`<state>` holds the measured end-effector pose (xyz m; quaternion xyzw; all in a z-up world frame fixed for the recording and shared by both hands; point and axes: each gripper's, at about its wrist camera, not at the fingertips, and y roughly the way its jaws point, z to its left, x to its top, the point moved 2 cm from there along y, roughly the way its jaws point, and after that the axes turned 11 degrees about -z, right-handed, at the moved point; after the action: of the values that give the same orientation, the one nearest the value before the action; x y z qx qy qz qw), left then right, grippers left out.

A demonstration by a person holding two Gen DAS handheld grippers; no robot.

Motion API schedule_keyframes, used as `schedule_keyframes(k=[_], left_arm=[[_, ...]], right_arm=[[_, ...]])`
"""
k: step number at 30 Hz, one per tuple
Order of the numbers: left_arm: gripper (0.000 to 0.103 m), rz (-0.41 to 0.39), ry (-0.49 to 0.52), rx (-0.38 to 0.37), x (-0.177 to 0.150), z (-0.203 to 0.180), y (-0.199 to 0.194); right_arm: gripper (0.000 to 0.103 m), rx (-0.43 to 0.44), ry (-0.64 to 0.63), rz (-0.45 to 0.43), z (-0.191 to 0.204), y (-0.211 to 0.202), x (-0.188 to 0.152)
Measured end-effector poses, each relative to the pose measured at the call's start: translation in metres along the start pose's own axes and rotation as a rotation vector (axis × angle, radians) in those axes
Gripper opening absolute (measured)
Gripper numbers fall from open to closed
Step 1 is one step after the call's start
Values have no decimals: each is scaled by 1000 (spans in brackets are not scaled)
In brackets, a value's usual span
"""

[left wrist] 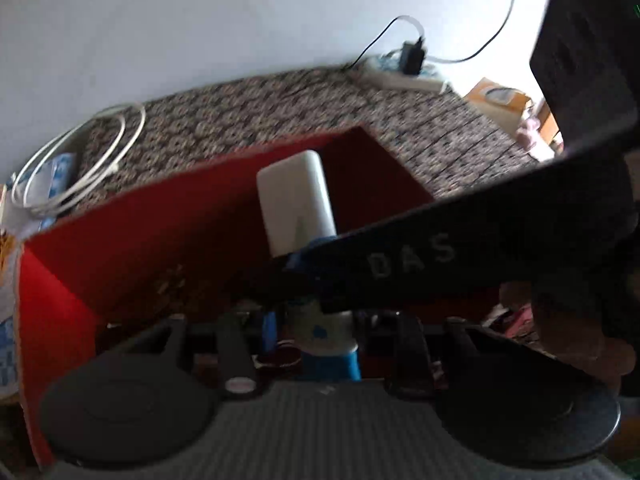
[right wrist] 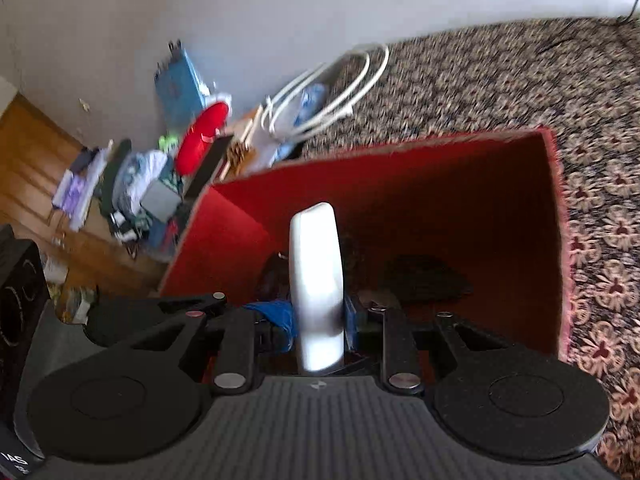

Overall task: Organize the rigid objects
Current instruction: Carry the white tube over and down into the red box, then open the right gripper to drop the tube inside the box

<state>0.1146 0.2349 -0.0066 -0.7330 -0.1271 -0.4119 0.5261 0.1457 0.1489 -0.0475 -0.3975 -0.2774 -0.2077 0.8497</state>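
In the right wrist view, centre frame, the right gripper (right wrist: 318, 320) has its blue fingers (right wrist: 276, 314) closed on a white power bank (right wrist: 316, 276), held edge-on over the open red box (right wrist: 440, 200) on the patterned carpet (right wrist: 520, 80). In the left wrist view, lower centre, the left gripper (left wrist: 316, 320) clasps a white-and-blue bottle-like item (left wrist: 328, 336), its fingers narrowly apart around it, over the same red box (left wrist: 140, 220); the power bank (left wrist: 294, 204) shows at centre. A coiled white cable (left wrist: 76, 168) lies at the left.
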Motion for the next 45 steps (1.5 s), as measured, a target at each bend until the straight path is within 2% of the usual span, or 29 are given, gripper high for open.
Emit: schedule_keyframes(k=[6,10,14,17,20,22,26,29,31,34,39,45], left_arm=[[29,81,-60,25,-7,24,19],[28,129,-65,42,-13,28,29],[29,129,-87,44,-12,31,28],[29,142,-103,40,-14,33,28],[32,132,-131,38,-13,35,25],[37,126,-149,34,-13,36,24],[37,121,-158,39,-14,36,23],[37,113,-152,46,-13,35,22],[37,104,-140,68,-12,36,21],[39,75,-116,98,-9,37,16],[42,37,-50,175,-5,42,9],[42,41,-8,233,-5,50,16]], right_arm=[[7,-16,-23,74,2,25,-1],[7,-36,-75,84,7,30,-2],[8,-77,-76,102,5,33,-3],[9,-76,-45,97,1,33,-2],[9,-79,-56,75,2,30,-3],[9,-92,-74,68,6,30,-4],[9,-112,-97,57,9,30,-5],[9,-55,-132,20,13,25,-4],[9,-10,-149,-17,15,20,-4],[9,-9,-116,-61,11,15,-2],[9,-37,-20,-83,-1,12,-1],[9,-103,-16,-83,0,12,-6]])
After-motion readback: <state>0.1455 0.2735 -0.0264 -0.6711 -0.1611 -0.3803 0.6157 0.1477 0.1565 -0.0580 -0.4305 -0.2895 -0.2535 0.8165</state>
